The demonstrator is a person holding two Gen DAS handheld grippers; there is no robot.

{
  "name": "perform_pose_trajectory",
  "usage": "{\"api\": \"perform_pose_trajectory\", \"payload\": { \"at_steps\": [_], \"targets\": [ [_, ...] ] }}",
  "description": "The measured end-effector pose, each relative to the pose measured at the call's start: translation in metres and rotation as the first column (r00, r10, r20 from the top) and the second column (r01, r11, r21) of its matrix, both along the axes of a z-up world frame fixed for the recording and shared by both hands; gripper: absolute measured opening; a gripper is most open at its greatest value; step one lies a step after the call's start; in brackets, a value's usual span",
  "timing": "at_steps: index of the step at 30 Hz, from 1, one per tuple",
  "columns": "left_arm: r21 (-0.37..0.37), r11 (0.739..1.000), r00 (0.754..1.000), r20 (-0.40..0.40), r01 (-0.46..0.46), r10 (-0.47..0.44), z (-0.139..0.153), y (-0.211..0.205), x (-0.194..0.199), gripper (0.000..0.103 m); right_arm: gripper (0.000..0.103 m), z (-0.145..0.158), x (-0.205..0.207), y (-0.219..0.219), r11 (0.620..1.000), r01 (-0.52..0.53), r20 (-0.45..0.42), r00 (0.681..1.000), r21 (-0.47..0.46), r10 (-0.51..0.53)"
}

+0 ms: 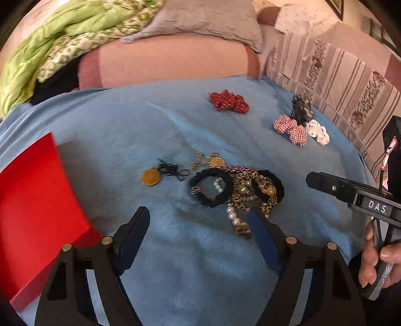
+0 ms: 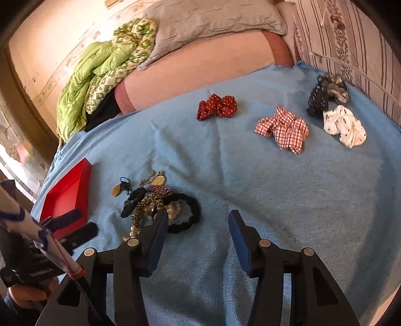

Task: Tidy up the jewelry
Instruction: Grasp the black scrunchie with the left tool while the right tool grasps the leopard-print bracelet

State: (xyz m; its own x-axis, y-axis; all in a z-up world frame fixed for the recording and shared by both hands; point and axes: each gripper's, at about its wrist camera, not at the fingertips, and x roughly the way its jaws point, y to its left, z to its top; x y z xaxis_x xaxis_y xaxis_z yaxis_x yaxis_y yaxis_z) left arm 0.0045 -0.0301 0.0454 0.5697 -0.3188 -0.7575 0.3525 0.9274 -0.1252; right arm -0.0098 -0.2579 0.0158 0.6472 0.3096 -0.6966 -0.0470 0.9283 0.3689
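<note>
A tangle of jewelry (image 1: 235,190) lies on the blue blanket (image 1: 175,250): a black scrunchie (image 1: 210,188), a leopard-print band (image 1: 253,193), a pearl string (image 1: 233,215) and a gold pendant (image 1: 150,177). My left gripper (image 1: 198,213) hovers open just in front of it, its right finger over the pearls, nothing clamped. A red box (image 1: 37,200) sits to its left. My right gripper (image 2: 198,215) is open over bare blanket, its left finger beside a black hair tie (image 2: 185,213) at the edge of the jewelry pile (image 2: 150,200). The left gripper (image 2: 82,223) shows near the red box (image 2: 67,193).
Several fabric scrunchies lie farther back: red dotted (image 2: 216,106), red checked (image 2: 283,130), white (image 2: 344,126) and dark (image 2: 325,94). Pillows (image 2: 213,15) and a green quilt (image 2: 82,82) lie beyond the blanket. A striped cushion (image 1: 351,75) borders the right side.
</note>
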Motion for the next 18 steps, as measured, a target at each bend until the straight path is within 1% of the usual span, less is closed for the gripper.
{"api": "perform_pose_trajectory", "payload": {
  "at_steps": [2,4,6,7,8,9,10,11,14,16,18],
  "targets": [
    [-0.002,1.0,1.0,-0.005,0.029,-0.029,-0.002,-0.007,0.006,0.065,0.054,-0.002,0.001,0.0,1.0,-0.003,-0.01,1.0,0.004,0.003],
    [0.011,0.998,0.998,-0.005,0.057,-0.057,-0.006,-0.016,0.013,0.06,0.054,-0.003,0.002,0.0,1.0,-0.002,-0.013,1.0,0.008,0.002],
    [0.024,0.997,0.998,-0.013,0.067,-0.067,-0.012,-0.023,0.021,0.05,0.054,-0.005,0.003,0.0,1.0,-0.002,-0.018,1.0,0.011,0.002],
    [0.026,0.997,0.997,-0.02,0.073,-0.073,-0.016,-0.026,0.026,0.047,0.054,-0.005,0.003,-0.001,1.0,0.0,-0.019,1.0,0.014,0.0],
    [0.023,0.997,0.997,-0.023,0.077,-0.076,-0.018,-0.027,0.029,0.042,0.054,-0.006,0.003,-0.002,1.0,0.002,-0.022,1.0,0.017,-0.001],
    [0.016,0.996,0.996,-0.028,0.089,-0.088,-0.021,-0.029,0.031,0.032,0.054,-0.007,0.003,-0.002,1.0,0.002,-0.025,1.0,0.021,-0.002],
    [0.016,0.995,0.995,-0.03,0.098,-0.098,-0.023,-0.031,0.033,0.024,0.054,-0.007,0.003,-0.003,1.0,0.003,-0.026,1.0,0.025,-0.003],
    [0.018,0.994,0.994,-0.034,0.104,-0.104,-0.026,-0.032,0.035,0.013,0.054,-0.007,0.003,-0.003,1.0,0.003,-0.027,1.0,0.028,-0.003],
    [0.023,0.994,0.994,-0.023,0.104,-0.103,-0.029,-0.032,0.036,0.009,0.054,-0.008,0.004,-0.002,0.999,0.0,-0.023,1.0,0.033,0.001],
    [0.012,0.995,0.995,-0.006,0.095,-0.095,-0.027,-0.028,0.036,0.009,0.054,-0.008,0.004,0.0,0.999,-0.008,-0.022,1.0,0.044,0.009],
    [-0.015,0.996,0.996,0.02,0.083,-0.083,-0.019,-0.02,0.034,0.009,0.054,-0.007,0.005,0.004,0.998,-0.024,-0.015,1.0,0.057,0.024]
  ]
}}
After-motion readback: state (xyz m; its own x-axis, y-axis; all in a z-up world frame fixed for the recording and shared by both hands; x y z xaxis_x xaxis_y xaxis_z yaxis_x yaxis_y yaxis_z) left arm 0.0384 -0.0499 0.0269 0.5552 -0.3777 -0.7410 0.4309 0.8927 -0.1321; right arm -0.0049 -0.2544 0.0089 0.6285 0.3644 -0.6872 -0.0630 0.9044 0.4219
